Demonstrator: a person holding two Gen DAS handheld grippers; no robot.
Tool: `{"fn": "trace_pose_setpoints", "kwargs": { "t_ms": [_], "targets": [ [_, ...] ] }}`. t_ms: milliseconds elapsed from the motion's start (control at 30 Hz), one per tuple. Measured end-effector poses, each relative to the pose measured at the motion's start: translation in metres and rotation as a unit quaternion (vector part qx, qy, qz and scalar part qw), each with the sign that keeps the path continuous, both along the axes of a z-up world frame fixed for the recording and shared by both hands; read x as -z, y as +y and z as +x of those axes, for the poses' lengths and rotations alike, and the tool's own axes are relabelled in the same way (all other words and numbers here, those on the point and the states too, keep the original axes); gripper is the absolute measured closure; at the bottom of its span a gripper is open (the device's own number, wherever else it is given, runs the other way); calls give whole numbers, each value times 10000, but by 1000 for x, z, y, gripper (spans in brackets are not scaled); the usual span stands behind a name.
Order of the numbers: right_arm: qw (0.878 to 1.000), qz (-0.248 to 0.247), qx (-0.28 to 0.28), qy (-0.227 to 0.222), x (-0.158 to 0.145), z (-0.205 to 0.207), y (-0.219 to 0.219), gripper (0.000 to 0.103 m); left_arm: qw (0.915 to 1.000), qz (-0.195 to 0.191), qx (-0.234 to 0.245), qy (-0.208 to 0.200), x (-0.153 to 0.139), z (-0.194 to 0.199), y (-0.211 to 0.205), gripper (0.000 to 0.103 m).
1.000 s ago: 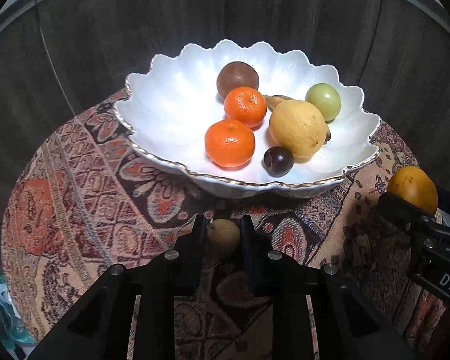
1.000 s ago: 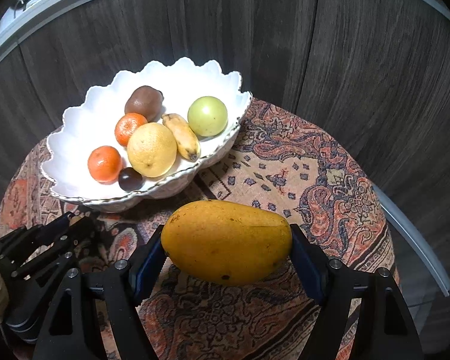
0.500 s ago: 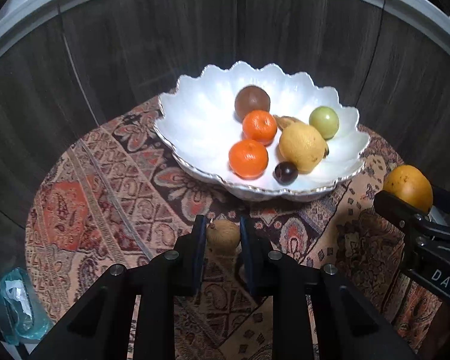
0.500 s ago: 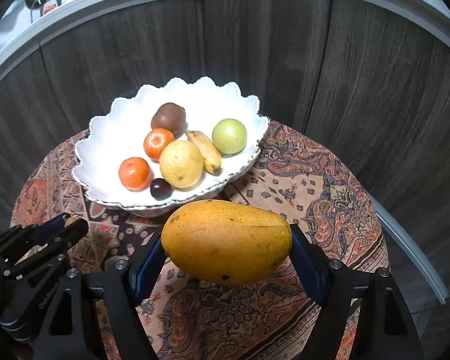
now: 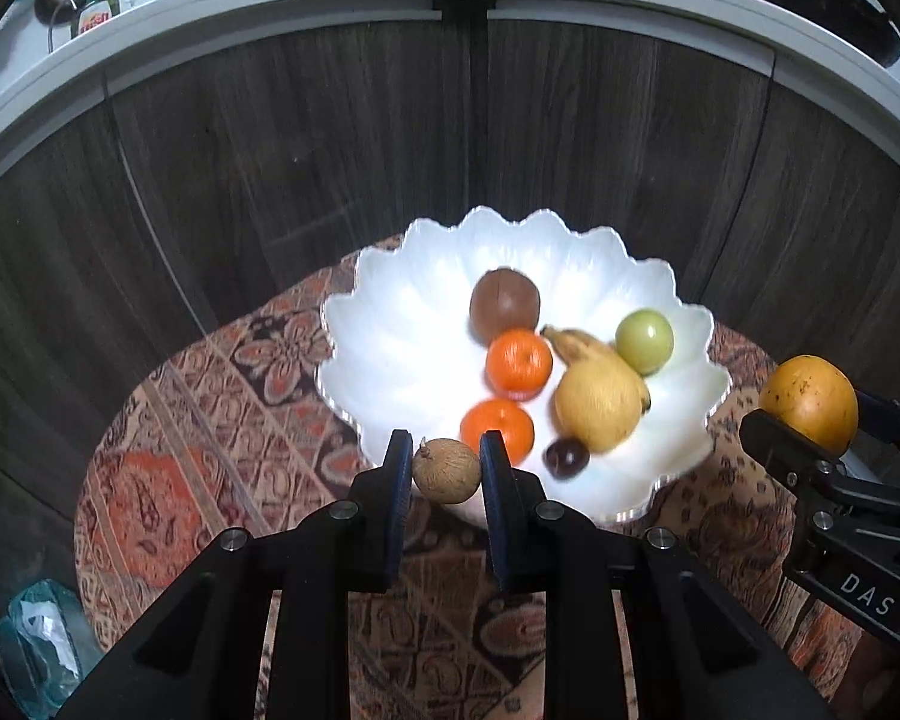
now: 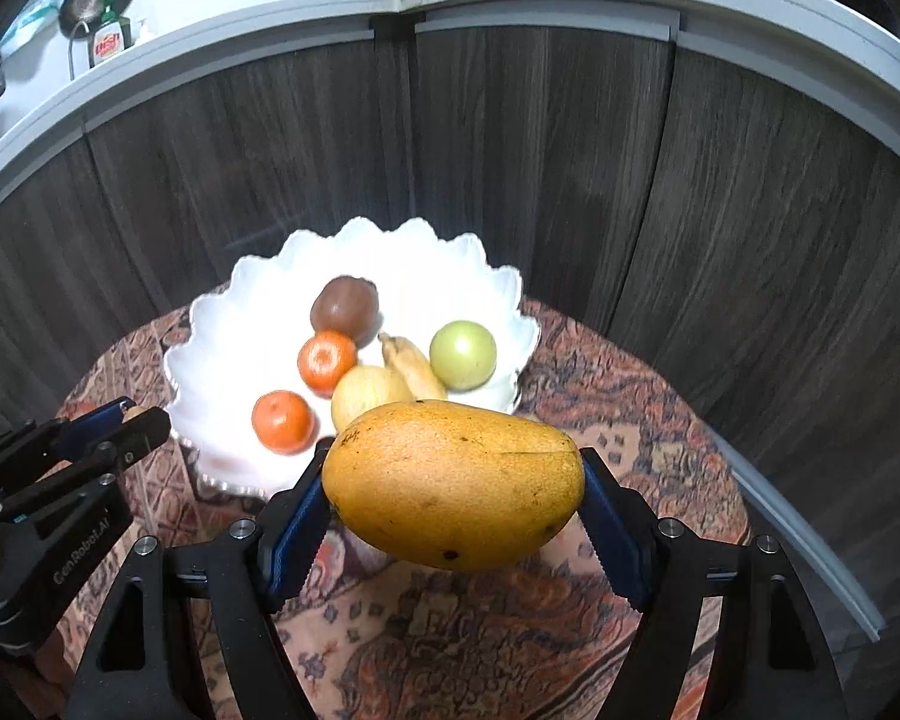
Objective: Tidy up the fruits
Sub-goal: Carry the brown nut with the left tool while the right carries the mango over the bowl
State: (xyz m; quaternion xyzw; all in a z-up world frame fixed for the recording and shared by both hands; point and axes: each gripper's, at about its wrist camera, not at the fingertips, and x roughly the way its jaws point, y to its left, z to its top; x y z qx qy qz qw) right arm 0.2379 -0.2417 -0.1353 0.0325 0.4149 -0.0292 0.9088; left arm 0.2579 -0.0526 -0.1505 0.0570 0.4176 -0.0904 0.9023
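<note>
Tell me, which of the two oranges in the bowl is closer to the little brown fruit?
The front orange, near the bowl's front rim, right behind the brown fruit. The other orange sits farther back, by the banana.

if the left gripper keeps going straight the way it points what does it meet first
Likely the near rim of the white bowl, then the closer orange. The left gripper holds a small brown fruit; depth is uncertain.

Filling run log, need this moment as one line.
left gripper: shut on small brown fruit | right gripper: shut on mango | white bowl: seven fruits
</note>
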Motion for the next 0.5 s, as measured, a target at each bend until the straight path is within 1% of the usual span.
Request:
{"fn": "trace_pose_setpoints", "kwargs": {
  "t_ms": [233, 500],
  "targets": [
    [9999, -57, -7, -87, -6, 25, -2, 25, 10000, 22, 19, -80, -4, 24, -4, 80],
    [10000, -41, -42, -3, 2, 53, 2, 25, 10000, 34, -8, -5, 7, 50, -3, 80]
  ]
}}
